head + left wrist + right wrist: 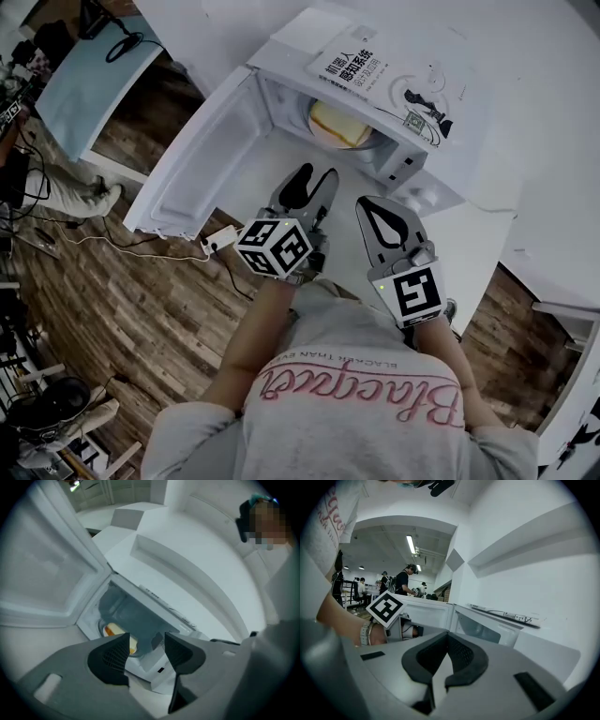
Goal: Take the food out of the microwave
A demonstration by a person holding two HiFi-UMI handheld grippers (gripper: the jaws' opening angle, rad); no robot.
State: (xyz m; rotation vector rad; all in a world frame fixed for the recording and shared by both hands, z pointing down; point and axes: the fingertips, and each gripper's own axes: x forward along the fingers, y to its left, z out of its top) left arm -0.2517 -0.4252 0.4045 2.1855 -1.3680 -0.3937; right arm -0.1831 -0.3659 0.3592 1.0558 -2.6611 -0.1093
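A white microwave (412,169) stands on a white table with its door (202,159) swung wide to the left. Inside, yellow food (339,124) lies on a pale plate. My left gripper (317,172) hovers just in front of the cavity, open, with nothing between its pads. Through its jaws in the left gripper view (146,641) I see the food (112,630) deep in the cavity. My right gripper (370,200) is beside it on the right, tips together and empty. In the right gripper view (447,637) the microwave (487,627) is ahead.
A book (375,66) lies on top of the microwave. A white plug block (220,239) and its cables trail over the wooden floor at the left. Beyond the open door in the right gripper view, people (405,581) work at benches.
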